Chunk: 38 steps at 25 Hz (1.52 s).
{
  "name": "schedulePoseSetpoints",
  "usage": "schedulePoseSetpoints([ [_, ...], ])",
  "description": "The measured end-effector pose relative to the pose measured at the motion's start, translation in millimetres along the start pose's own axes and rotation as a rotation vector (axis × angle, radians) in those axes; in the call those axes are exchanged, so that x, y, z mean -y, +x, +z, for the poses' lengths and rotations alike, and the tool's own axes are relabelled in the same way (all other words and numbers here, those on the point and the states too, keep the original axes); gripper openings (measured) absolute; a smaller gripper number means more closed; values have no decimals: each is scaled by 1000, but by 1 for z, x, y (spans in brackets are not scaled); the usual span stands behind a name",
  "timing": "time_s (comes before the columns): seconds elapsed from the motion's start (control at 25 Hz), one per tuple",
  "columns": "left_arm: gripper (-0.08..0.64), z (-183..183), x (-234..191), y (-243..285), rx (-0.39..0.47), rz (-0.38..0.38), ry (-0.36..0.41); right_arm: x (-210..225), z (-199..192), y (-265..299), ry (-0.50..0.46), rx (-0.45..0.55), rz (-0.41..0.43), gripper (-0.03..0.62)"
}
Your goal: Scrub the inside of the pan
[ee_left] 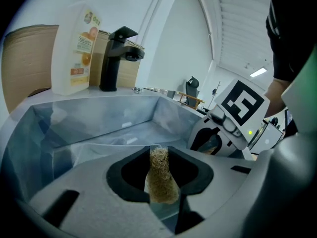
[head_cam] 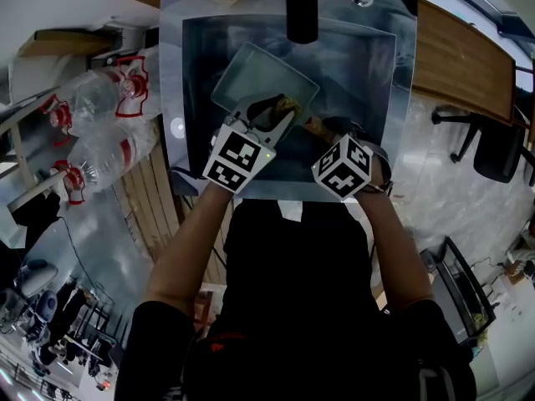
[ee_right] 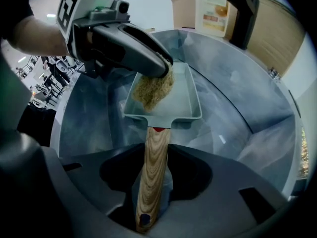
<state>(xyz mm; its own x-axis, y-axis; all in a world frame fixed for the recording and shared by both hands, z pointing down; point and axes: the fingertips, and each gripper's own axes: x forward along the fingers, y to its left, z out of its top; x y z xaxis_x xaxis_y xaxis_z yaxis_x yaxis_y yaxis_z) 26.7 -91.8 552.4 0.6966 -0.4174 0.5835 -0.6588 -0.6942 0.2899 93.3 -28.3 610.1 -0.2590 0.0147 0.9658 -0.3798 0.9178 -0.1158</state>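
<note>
The right tongs are clamped on the wooden handle of the pan, which lies just ahead of them inside the sink. The left tongs are closed tightly on a tan scrubber, which rests in the pan's corner nearest the handle.

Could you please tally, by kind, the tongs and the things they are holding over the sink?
tongs: 2, the left tongs and the right tongs
pan: 1
scrubber: 1
total: 4
</note>
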Motion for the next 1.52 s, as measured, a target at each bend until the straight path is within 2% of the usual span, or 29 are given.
schedulePoseSetpoints([
  [0.52,117,-33,0,17,-136,-16,-56,1,0,1,-6,8,-5,153],
  [0.8,117,-38,-6,14,-154,1,-67,0,0,0,-5,1,-3,153],
  [0.96,116,-39,-24,8,-170,53,-83,1,-1,0,-4,-4,-6,153],
  [1.28,115,-43,-84,-9,-219,222,-128,0,0,1,-5,-21,-10,153],
  [1.52,117,-43,-104,-13,-249,275,-169,1,0,1,-9,-35,-11,153],
])
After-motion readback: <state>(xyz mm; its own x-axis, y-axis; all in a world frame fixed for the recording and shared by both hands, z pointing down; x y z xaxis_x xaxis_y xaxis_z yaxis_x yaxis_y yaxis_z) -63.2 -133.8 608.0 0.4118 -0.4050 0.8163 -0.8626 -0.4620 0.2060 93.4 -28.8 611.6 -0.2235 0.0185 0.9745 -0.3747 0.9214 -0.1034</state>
